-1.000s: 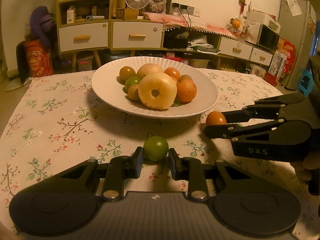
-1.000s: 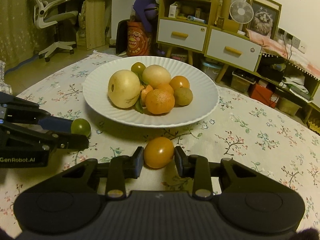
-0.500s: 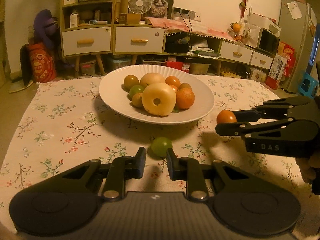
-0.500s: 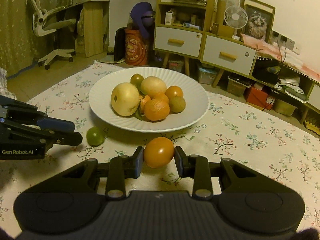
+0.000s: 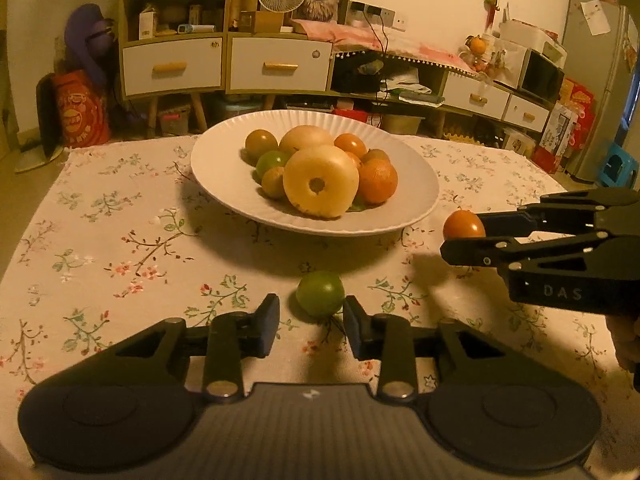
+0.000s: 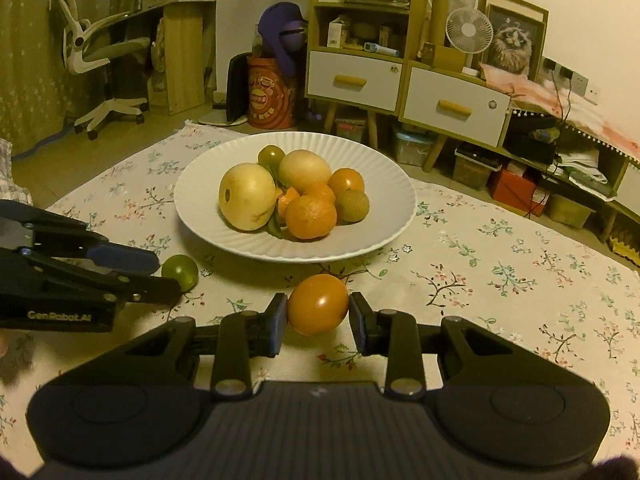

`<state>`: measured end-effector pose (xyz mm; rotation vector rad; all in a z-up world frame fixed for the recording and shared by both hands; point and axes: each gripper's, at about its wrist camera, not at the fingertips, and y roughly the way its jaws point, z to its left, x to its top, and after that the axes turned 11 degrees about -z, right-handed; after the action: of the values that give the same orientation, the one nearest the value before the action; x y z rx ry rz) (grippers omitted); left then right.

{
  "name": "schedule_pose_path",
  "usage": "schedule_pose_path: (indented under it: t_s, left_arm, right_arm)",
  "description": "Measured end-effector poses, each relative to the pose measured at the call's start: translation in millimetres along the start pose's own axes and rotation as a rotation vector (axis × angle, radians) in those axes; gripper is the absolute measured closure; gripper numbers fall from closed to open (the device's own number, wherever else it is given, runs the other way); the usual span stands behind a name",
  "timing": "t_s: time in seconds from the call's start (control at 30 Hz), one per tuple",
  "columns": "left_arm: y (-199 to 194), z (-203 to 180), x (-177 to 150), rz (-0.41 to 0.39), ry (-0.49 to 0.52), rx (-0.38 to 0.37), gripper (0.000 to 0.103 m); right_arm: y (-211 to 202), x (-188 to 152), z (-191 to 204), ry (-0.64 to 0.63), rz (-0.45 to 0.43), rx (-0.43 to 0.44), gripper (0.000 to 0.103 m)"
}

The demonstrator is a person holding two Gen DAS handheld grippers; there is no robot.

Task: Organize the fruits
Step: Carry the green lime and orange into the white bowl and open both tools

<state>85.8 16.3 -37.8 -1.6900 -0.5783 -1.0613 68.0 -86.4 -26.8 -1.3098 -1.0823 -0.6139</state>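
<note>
Left wrist view showed the left gripper low over the floral tablecloth, its jaws opening with a small green fruit lying on the cloth between the fingertips; a gap showed on each side of it, so the pads were not pressing on the fruit. Just beyond stood a white ribbed plate heaped with fruit: a large pale yellow one with its stem hollow facing the camera, an orange mandarin touching its right side, another green fruit and several small orange and brownish ones behind. To the right, the right gripper came in from the side, clamped on an orange tomato-like fruit near the plate's right rim.

From the right wrist view, that gripper's two pads pressed against both sides of the orange fruit, which sat just in front of the plate. Whether it was clear of the cloth could not be told. At the left edge the left gripper pointed toward the green fruit, which rested on the tablecloth near the plate's front left rim. Behind the table stood a cabinet with white drawers, a small desk fan and a framed cat picture.
</note>
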Motion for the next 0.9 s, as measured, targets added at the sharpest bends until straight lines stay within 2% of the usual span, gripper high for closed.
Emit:
schedule_pose_path:
  t_s: [0.43,0.47,0.53,0.73,0.9]
  left_arm:
    - [8.2,-1.7,2.2,-0.009,-0.011,-0.013,0.065]
    - [8.3,-1.7,2.2,-0.008,-0.012,-0.016,0.066]
    - [7.7,-0.9,2.3,-0.011,-0.016,-0.022,0.075]
    - [4.2,-0.8,3.7,-0.006,-0.005,-0.021,0.075]
    - [-10.9,-3.1,11.7,-0.021,0.029,-0.050,0.075]
  right_arm:
    - [-0.5,-3.7,1.5,-0.007,0.013,-0.001,0.073]
    - [-0.5,-3.6,1.4,-0.007,0.013,-0.002,0.073]
    - [-0.3,-3.6,1.3,-0.004,0.013,-0.002,0.073]
    - [-1.1,-2.2,0.9,-0.005,0.007,-0.001,0.073]
    - [-5.1,3.0,-3.3,0.005,-0.010,0.001,0.073]
